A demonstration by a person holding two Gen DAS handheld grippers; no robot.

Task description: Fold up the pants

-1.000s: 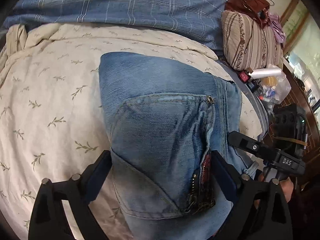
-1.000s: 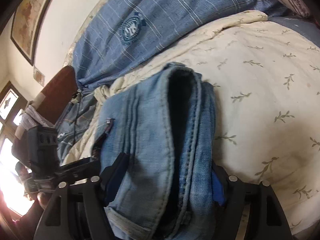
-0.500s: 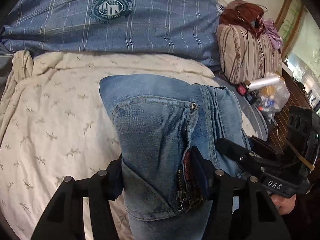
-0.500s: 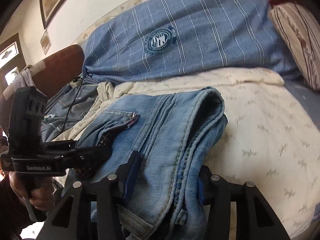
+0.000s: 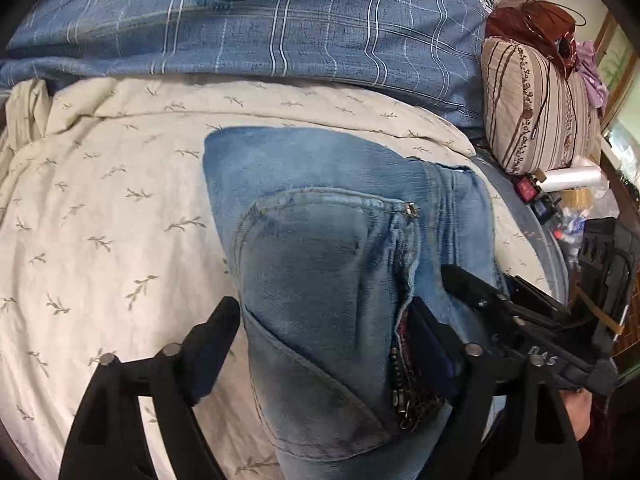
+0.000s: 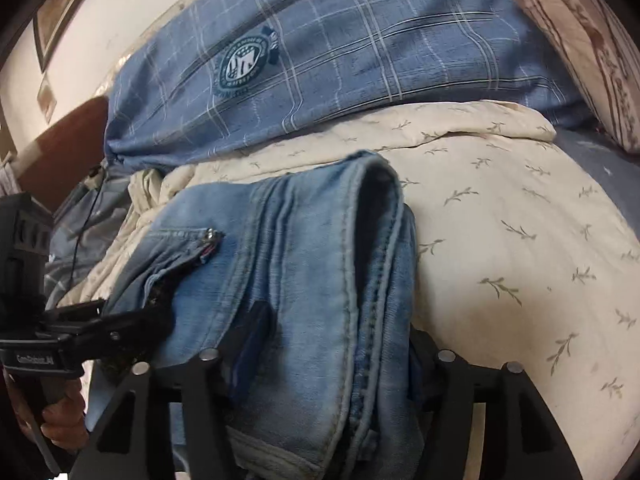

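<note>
Folded light-blue jeans [image 5: 320, 248] lie on a cream leaf-print sheet [image 5: 100, 220], back pocket and zipper facing up. My left gripper [image 5: 328, 332] straddles the near end of the bundle. Its jaws are opening: the left finger [image 5: 216, 336] stands just off the denim and the right finger sits by the zipper. In the right wrist view the stacked legs [image 6: 312, 248] run between the fingers of my right gripper [image 6: 336, 344], whose jaws are also opening around them. Each gripper shows in the other's view: the right gripper [image 5: 480, 300], the left gripper [image 6: 120, 324].
A blue plaid quilt [image 5: 280, 40] is piled along the far side of the bed. A striped pillow [image 5: 536, 108] and a plastic bag of small items [image 5: 572, 196] sit at the right. A brown headboard [image 6: 64, 148] stands at the left.
Half a second ago both grippers had narrowed onto the jeans and drawn back. Now both sets of jaws stand wider and sit closer over the bundle.
</note>
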